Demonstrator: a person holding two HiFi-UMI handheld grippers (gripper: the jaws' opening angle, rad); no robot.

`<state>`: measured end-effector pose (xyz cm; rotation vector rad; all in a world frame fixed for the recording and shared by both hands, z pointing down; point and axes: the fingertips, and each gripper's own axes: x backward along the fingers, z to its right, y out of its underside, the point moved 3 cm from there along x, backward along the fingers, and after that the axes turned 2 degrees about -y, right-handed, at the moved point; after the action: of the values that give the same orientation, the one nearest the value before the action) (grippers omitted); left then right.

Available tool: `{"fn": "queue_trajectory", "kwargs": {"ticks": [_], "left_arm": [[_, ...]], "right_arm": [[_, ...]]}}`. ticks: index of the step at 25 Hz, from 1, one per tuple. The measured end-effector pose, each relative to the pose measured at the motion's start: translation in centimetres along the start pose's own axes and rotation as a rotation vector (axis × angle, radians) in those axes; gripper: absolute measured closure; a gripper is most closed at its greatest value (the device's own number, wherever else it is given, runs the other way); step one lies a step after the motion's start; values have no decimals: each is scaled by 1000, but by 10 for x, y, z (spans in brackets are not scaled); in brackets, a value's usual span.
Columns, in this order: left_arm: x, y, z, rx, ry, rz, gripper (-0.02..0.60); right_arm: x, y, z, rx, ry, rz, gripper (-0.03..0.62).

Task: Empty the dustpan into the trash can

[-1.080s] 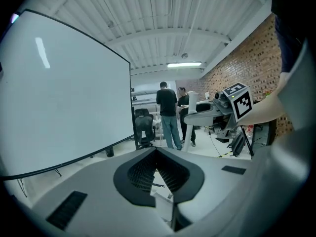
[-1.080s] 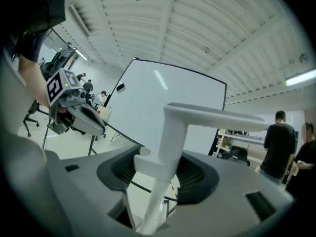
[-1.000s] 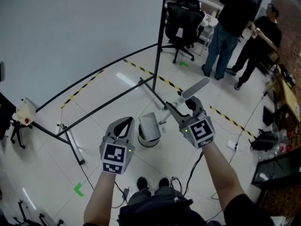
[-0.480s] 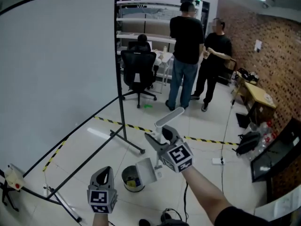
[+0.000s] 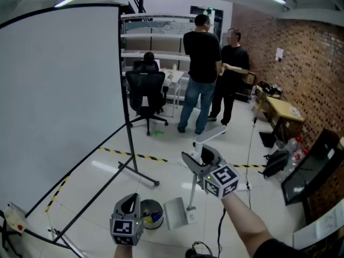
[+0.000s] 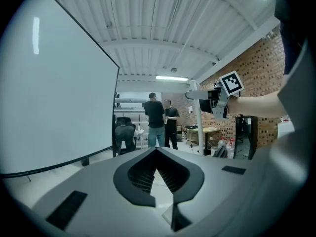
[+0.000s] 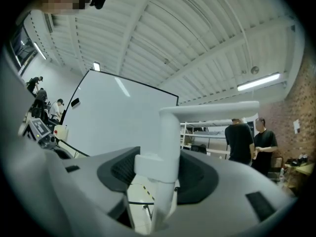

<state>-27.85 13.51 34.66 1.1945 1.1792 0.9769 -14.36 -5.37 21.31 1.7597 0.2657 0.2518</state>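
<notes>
right hand-held gripper [image 5: 200, 157] is clamping the dustpan handle [image 5: 192, 190]. Jaws are standing partly apart, pads pressing on the white post from both sides. In the right gripper view the post [image 7: 167, 147] is running up between the jaws and bending over at the top into a horizontal grip. The gripper is pointing roughly level, out in front of the person

dustpan [image 5: 176, 213] is hanging at the bottom end of the handle, below this gripper and slightly to its left, pan tilted. trash can [image 5: 155, 224] is sitting on the floor just beside the pan, on the side away from the right gripper, with something yellow showing inside. Pan and can rim are looking close, but I cannot tell if they're touching

left hand-held gripper [image 5: 129, 204] is hanging low, nearer the camera than the can and just beside it. Its jaws are meeting at the tips and gripping nothing. The left gripper view is showing only floor through the gap behind the tips [image 6: 158, 152]

beyond both grippers: a big white screen [image 5: 59, 101] on a black stand is filling the left side, and yellow-black tape [image 5: 134, 155] is running across the floor. Past the tape, an office chair [image 5: 146, 90] is standing, with one person in a black top [image 5: 201, 52] and a second person [image 5: 232, 63] to its right. A brick wall [image 5: 301, 63] is running off to the right of the right gripper
</notes>
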Motion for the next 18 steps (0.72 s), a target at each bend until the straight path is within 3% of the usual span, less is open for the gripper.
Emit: {"fn": "queue_trajectory", "kwargs": {"ticks": [10,14,18], "left_arm": [[-56,-29,62,5,172,62,583],[-73,-27,71,-52,195,33,583],[-91,-24,91,-35,249,36,583]], "right_arm": [[72,13,54,-79,105,-52,355],[89,29,72,-89,148,-68,355],[101,49,87,-89,178,-85,356]]}}
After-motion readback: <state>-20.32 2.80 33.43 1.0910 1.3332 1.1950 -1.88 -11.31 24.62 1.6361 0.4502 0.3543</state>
